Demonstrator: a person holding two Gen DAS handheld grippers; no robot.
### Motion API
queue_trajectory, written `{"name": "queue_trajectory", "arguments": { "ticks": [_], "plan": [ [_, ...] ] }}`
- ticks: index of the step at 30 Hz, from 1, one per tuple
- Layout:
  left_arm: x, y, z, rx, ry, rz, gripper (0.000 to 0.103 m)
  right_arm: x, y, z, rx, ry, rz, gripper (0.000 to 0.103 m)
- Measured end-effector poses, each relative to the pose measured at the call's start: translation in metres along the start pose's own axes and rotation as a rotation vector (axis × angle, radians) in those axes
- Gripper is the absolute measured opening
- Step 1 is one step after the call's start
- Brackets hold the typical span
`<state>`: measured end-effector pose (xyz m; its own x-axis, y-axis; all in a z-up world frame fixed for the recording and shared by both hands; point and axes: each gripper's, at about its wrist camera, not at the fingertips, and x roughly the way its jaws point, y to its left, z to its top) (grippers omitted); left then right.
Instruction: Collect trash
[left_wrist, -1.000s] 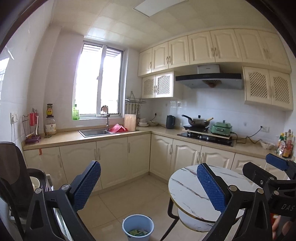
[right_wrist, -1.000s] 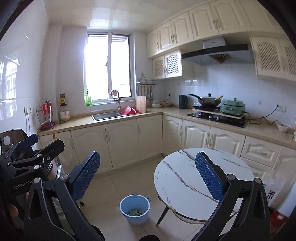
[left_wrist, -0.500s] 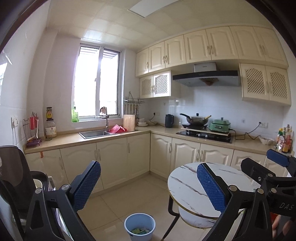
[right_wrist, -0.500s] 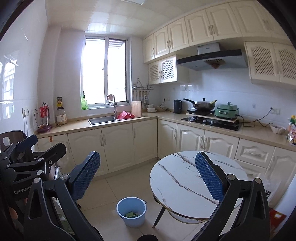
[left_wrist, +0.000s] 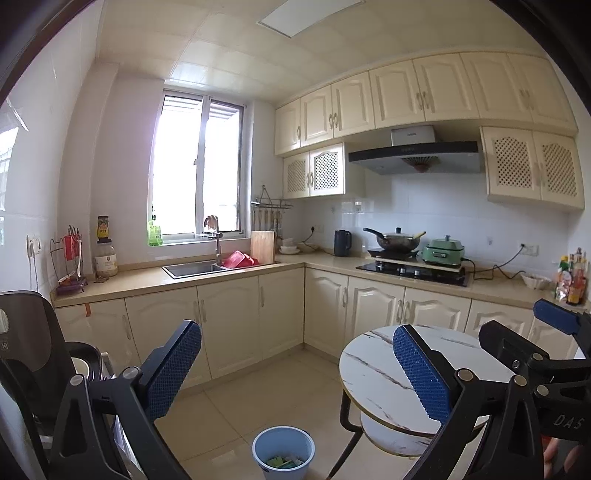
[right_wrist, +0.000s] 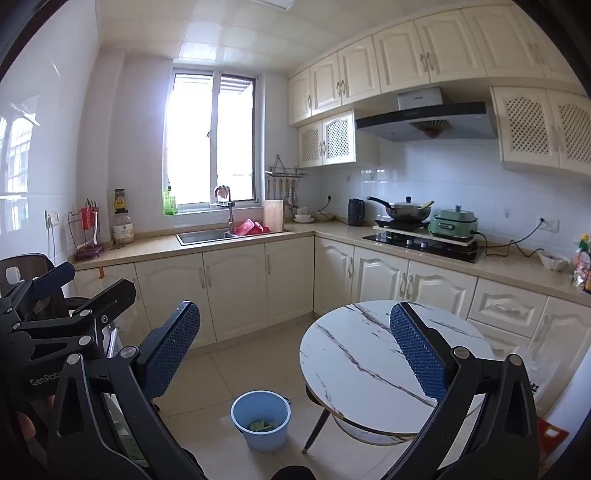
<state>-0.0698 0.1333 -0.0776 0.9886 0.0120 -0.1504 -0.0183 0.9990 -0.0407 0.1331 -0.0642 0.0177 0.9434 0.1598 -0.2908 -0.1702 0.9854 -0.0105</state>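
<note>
A light blue bucket (left_wrist: 283, 453) (right_wrist: 260, 419) stands on the tiled floor, left of a round marble-top table (left_wrist: 373, 373) (right_wrist: 354, 365). Green scraps of trash (left_wrist: 283, 462) (right_wrist: 263, 425) lie at its bottom. My left gripper (left_wrist: 295, 363) is held high above the floor, open and with nothing between its blue pads. My right gripper (right_wrist: 293, 354) is also open and holds nothing. In the left wrist view the right gripper's fingers (left_wrist: 556, 321) show at the right edge. The right wrist view has the left gripper's fingers (right_wrist: 55, 275) at its left edge.
Cream cabinets run along two walls under a beige counter (left_wrist: 192, 275) with a sink (left_wrist: 194, 267), a stove with a wok (left_wrist: 400, 240) and a green cooker (left_wrist: 443, 253). A dark chair (left_wrist: 26, 354) stands at the left. Bottles (left_wrist: 572, 277) crowd the counter's right end.
Both cameras have pulled back and tilted up a little, so more ceiling shows and the bucket and table sit lower in view. The jaws stay open as before.
</note>
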Motion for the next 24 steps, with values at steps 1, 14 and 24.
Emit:
{"name": "queue_trajectory", "arguments": {
  "ticks": [1, 14, 24],
  "plan": [
    [-0.0014, 0.0011, 0.001, 0.001, -0.002, 0.0, 0.102, -0.0001, -0.0001, -0.0006, 0.002, 0.0, 0.001, 0.103],
    [-0.0013, 0.0062, 0.0061, 0.007, -0.002, -0.005, 0.102, 0.0003, -0.0029, -0.0026, 0.002, 0.0, -0.001, 0.103],
    [0.0004, 0.0101, 0.0105, 0.013, -0.006, -0.005, 0.102, 0.0, -0.0047, -0.0038, -0.002, 0.001, 0.0, 0.103]
  ]
}}
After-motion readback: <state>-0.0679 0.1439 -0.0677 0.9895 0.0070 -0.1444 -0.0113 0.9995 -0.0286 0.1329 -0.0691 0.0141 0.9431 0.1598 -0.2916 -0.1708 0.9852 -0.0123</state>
